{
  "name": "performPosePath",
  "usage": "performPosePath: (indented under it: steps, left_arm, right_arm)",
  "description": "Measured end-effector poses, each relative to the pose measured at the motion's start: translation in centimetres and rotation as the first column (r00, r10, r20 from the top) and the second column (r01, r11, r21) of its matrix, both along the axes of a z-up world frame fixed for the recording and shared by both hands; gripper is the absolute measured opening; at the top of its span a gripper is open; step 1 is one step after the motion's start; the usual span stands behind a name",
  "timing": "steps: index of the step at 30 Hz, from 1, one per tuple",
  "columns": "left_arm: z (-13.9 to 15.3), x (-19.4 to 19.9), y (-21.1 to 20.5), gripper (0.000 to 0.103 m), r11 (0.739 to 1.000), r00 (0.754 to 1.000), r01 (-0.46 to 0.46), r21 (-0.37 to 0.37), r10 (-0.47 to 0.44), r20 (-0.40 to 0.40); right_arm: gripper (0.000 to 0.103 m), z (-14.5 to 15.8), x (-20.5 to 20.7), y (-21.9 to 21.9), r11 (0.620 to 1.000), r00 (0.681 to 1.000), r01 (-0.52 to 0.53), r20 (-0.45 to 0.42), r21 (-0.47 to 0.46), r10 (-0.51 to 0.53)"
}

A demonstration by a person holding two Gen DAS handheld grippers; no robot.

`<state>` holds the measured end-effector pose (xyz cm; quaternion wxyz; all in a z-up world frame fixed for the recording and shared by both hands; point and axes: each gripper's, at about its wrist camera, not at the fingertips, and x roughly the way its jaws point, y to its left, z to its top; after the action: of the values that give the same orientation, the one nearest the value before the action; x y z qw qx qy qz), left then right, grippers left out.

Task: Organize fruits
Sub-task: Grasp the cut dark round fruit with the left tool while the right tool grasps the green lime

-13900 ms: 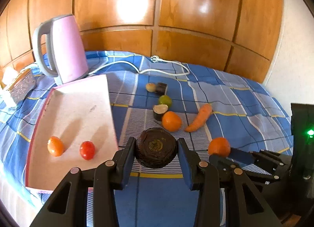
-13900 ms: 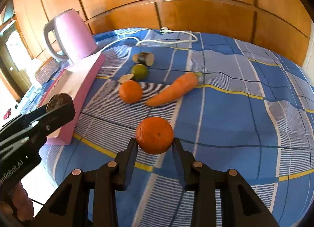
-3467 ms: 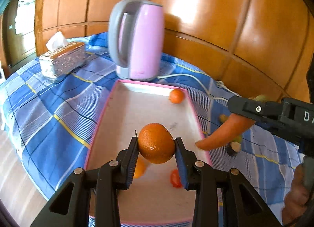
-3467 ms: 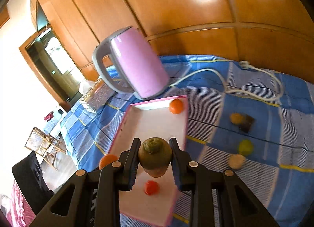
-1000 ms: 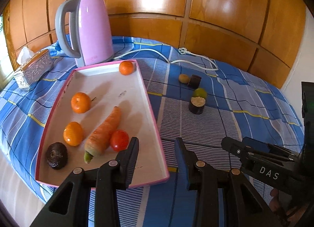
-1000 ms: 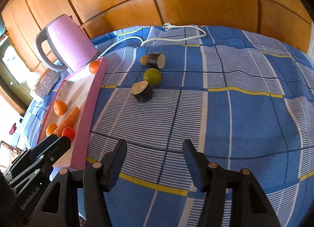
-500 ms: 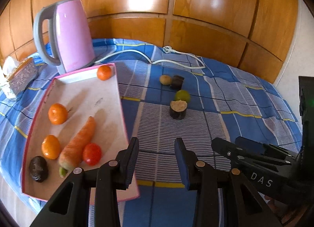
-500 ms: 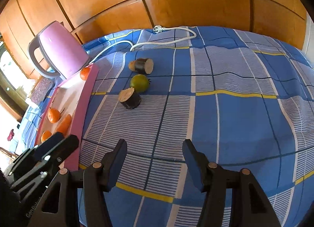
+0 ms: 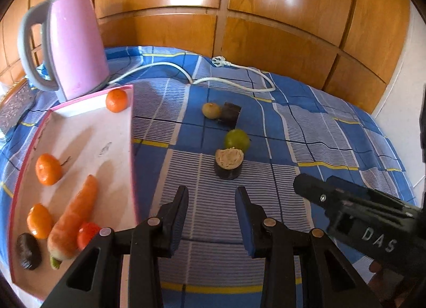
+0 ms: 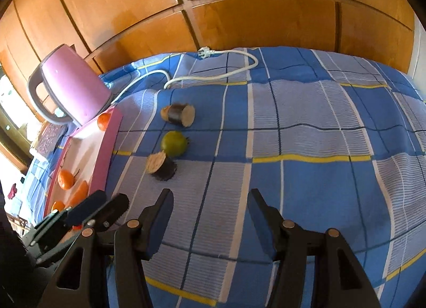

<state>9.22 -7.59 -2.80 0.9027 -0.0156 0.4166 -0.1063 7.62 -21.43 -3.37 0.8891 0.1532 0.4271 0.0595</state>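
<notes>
from your left wrist: your left gripper (image 9: pixel 211 205) hangs empty, its matte black jaws parted but narrow. the round green fruit (image 9: pixel 236 139) sits at twelve o'clock, touching a rough-cut dark stub (image 9: pixel 228 163); the glossy pink-rimmed tray (image 9: pixel 131 148), at nine, holds a tapered carrot (image 9: pixel 73 217).

from your right wrist: your right gripper (image 10: pixel 210 217) is released – jaws wide over the checked cloth (image 10: pixel 306 175), the fruit (image 10: pixel 174 144) at eleven.
</notes>
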Motion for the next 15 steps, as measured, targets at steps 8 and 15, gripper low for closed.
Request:
performPosePath:
  steps: [8,15]
  left_arm:
    - [-1.3,2.0,-1.3,0.037,1.0,1.0,0.013,-0.01,-0.014,-0.021]
    - [-2.2,4.0,-2.2,0.037,1.0,0.999,0.02,-0.011,-0.02,-0.029]
  right_arm:
    - [0.06,0.0,2.1,-0.8,1.0,1.0,0.019,-0.001,0.022,-0.019]
    - [0.06,-0.1,3.9,-0.1,0.999,1.0,0.0,-0.002,0.037,0.0]
